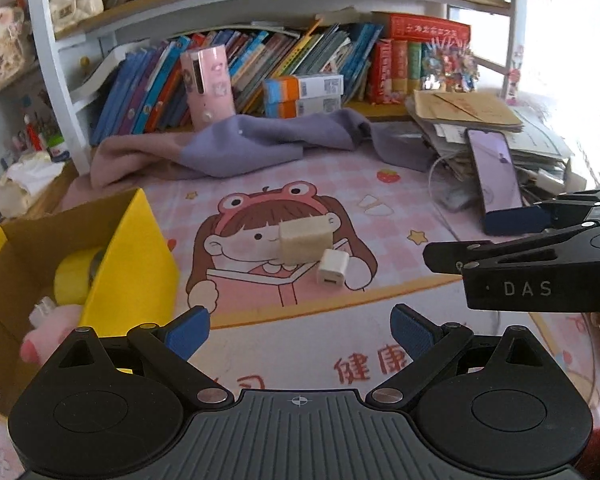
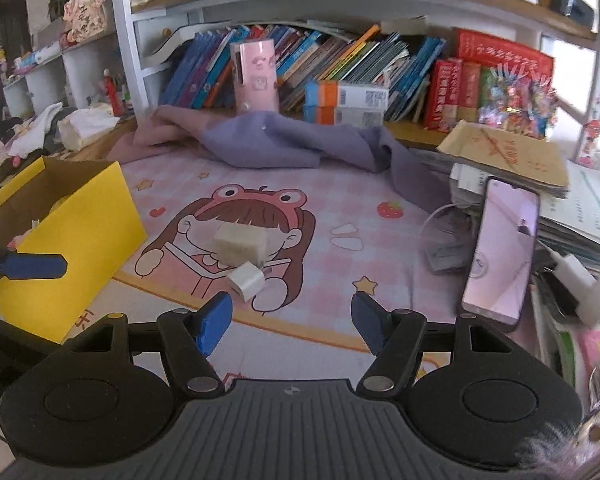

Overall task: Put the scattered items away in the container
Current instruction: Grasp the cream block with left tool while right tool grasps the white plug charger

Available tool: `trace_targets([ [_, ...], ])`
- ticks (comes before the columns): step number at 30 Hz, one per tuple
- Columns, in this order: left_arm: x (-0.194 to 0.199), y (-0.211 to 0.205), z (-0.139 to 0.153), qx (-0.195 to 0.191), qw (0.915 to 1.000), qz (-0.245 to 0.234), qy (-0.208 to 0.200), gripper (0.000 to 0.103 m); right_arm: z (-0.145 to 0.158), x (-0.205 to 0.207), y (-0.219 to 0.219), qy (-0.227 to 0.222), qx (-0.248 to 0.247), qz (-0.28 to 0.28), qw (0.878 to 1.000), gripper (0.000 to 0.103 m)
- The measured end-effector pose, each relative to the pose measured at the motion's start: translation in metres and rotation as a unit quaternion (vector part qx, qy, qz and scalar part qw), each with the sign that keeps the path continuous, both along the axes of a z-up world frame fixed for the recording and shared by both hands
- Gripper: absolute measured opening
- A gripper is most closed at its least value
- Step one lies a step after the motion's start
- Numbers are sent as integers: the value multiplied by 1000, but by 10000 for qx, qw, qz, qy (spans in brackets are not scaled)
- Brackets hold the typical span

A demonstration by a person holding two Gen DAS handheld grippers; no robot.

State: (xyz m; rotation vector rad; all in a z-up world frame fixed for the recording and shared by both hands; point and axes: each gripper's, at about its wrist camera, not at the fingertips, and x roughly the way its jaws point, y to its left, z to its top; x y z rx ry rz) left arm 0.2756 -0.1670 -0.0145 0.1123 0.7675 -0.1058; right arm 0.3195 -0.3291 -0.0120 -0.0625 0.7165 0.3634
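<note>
**A:** How far along are you with the tidying?

**B:** Partly done, I'd judge. The yellow box sits at the left edge of the desk mat, and it already holds a yellow tape roll and something pink and soft that I can't identify for sure. Two things are left out on the mat: a beige block and a white charger cube. They lie near the mat's middle, on the cartoon girl, the cube just in front of the block and touching it or nearly so.

**A:** And your grippers?

**B:** Both empty. My left gripper is spread wide with nothing between its blue pads, hanging over the front part of the mat beside the box. My right gripper is also wide open and holds nothing; it points at the cube, which lies just ahead of its left finger.

**A:** What about the phone and the cloth?

**B:** The phone leans against a stack of papers at the right edge, and the purple cloth is bunched along the back edge under the bookshelf. I can't tell whether either counts as scattered; I'd guess not.

**A:** So what's left?

**B:** As I read it, the cube and the block still have to go into the box. The cube is nearest my right gripper, so it looks like the natural one to take first.
</note>
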Motion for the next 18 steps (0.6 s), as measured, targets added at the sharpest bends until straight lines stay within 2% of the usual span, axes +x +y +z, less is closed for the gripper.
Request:
trace_targets([
  [6, 21, -4, -5, 144, 9996, 252, -33, 98, -6, 30, 1, 32, -21, 257, 9997, 65],
  [13, 46, 9, -1, 49, 9987, 506, 38, 98, -25, 54, 2, 215, -22, 454, 9987, 60],
  [18, 78, 11, 0, -273, 9984, 463, 183, 98, -40, 60, 16, 279, -175, 907, 9953, 60],
])
